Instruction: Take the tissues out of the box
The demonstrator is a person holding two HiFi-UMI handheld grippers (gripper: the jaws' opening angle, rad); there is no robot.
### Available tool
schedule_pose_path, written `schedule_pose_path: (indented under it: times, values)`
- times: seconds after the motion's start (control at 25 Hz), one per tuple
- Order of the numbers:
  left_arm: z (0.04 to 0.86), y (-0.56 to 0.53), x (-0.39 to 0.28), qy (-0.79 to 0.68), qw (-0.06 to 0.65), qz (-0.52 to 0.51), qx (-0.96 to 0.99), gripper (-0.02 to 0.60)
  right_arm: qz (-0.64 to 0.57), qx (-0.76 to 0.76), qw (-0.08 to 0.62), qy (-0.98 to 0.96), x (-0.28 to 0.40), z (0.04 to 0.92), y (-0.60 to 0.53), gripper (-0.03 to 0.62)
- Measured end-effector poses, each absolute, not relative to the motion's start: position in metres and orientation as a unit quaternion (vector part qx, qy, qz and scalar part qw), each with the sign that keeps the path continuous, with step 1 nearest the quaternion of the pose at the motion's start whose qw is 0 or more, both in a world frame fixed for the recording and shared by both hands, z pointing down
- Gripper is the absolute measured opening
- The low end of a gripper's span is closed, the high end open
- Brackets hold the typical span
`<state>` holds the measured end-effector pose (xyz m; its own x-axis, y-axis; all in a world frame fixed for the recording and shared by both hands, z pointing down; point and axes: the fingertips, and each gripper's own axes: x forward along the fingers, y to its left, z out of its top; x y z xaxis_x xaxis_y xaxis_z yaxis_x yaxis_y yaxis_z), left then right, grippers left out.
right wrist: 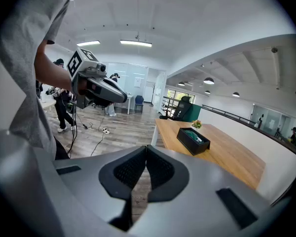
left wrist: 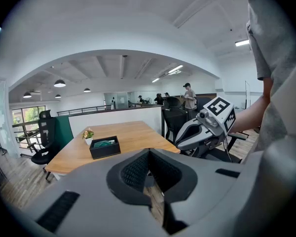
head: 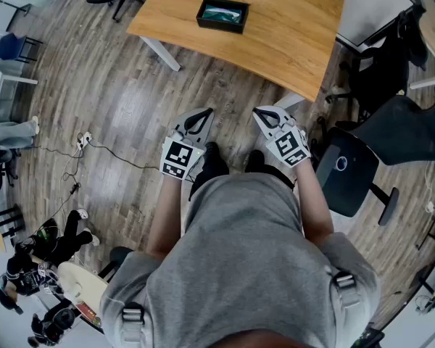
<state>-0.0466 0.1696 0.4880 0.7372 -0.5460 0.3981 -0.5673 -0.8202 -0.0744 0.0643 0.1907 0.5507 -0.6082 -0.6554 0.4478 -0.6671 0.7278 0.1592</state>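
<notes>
Wears a grey short-sleeved T-shirt (head: pixel 246 267), grey buckled shoulder straps (head: pixel 130 314) and black shoes (head: pixel 212 154). Shows pale grey shells, black ribbed pads (left wrist: pixel 138 172) and black-and-white marker cubes (head: pixel 180 158) on left hand-held gripper (head: pixel 204 113) and right hand-held gripper (head: pixel 259 112).

I get bright, even light in all three views. Strip lights (right wrist: pixel 135 43) and round pendant lamps (left wrist: pixel 59 83) glow on the white ceiling, and daylight enters through a window (left wrist: pixel 24 115) far left. The wooden floor (head: pixel 127 100) carries a pale sheen, and shadows stay soft. Both gripper views bow hard at the edges and have black corners. Whatever sits closest to the lens goes soft.
</notes>
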Motion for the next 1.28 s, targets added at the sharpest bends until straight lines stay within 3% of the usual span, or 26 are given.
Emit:
schedule_pose_path:
  times: [0.48, 1.04, 1.16, 1.28]
  values:
    - [0.491, 0.202, -0.027, -0.342, 0.023, 0.205, 0.917, 0.02, 0.041, 0.351, 0.2, -0.914, 0.109, 0.549, 0.21, 0.005]
    - [0.475, 0.206, -0.008, -0.332, 0.035, 0.18, 0.925, 0.023, -0.006, 0.335, 0.237, -0.912, 0.113, 0.547, 0.214, 0.03]
    - [0.479, 0.208, -0.006, -0.333, 0.023, 0.187, 0.924, 0.032, -0.01, 0.332, 0.242, -0.912, 0.117, 0.55, 0.217, 0.056]
    - [0.479, 0.207, -0.004, -0.337, 0.025, 0.191, 0.921, 0.083, -0.015, 0.326, 0.247, -0.912, 0.118, 0.552, 0.215, 0.111]
